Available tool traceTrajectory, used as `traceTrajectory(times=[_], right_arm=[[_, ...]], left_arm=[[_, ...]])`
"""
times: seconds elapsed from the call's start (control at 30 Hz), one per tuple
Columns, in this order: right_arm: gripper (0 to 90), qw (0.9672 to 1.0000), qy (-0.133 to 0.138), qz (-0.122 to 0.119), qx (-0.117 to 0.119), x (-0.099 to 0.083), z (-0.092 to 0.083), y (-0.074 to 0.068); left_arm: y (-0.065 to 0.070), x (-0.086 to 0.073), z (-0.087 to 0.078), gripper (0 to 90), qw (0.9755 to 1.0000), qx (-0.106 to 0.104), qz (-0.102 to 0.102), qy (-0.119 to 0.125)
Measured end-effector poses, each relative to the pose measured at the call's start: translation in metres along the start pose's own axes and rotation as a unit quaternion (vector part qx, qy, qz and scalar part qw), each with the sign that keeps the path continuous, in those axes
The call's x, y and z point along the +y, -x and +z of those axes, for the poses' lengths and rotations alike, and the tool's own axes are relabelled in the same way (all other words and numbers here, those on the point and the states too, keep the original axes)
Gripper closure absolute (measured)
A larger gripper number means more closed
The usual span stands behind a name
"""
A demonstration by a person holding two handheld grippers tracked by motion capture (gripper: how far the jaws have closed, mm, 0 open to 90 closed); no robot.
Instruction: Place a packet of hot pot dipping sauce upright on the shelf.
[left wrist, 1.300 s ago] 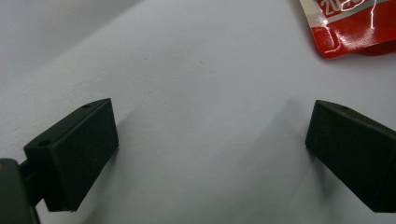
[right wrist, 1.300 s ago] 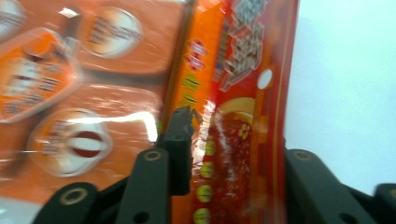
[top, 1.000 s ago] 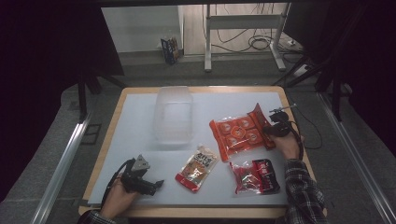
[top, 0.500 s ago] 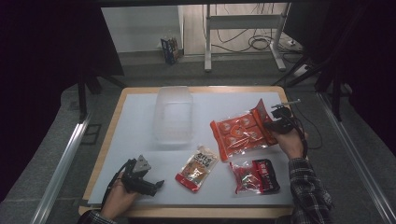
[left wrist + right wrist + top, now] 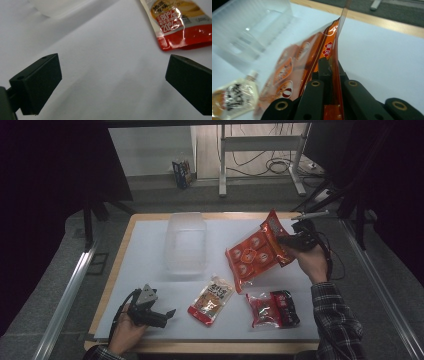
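The orange plastic snack pack (image 5: 256,254) is held clamped by its edge in the right hand-held gripper (image 5: 294,239), lifted off the white worktop (image 5: 145,250), with the clear plastic container (image 5: 186,241) lying to its left, while the left hand-held gripper (image 5: 162,315) is rested wide open.

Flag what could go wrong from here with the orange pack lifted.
1. The right hand-held gripper pinches the orange snack pack by its thin edge seal alone; the pack hangs tilted and could slip out or swing.
2. If it is headed for the clear plastic container, the floppy lower end might catch the rim.
3. The left hand-held gripper is open and idle, so nothing steadies the container.
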State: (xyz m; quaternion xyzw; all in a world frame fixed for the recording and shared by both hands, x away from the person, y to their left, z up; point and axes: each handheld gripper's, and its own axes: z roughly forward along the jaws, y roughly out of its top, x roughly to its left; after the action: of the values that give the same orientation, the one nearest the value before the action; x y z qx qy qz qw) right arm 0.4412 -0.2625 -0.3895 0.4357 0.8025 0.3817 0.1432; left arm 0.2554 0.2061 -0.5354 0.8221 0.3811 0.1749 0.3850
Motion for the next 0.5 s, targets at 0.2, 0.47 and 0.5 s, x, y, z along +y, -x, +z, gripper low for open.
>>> traceTrajectory(times=[0.2, 0.47, 0.5], right_arm=[[88.4, 0.9997, 0.011, -0.015, 0.015, 0.02, -0.007, -0.02], [88.4, 0.9983, 0.005, -0.052, 0.027, 0.044, -0.006, -0.051], [88.4, 0.998, 0.004, -0.055, 0.029, 0.046, -0.005, -0.055]], left_arm=[[-0.001, 0.001, -0.007, 0.7, 0.9996, 0.002, 0.0, 0.028], [-0.002, 0.0, -0.025, 1.8, 0.9975, 0.023, -0.008, 0.066], [-0.002, 0.0, -0.025, 2.0, 0.9975, 0.023, -0.008, 0.066]])
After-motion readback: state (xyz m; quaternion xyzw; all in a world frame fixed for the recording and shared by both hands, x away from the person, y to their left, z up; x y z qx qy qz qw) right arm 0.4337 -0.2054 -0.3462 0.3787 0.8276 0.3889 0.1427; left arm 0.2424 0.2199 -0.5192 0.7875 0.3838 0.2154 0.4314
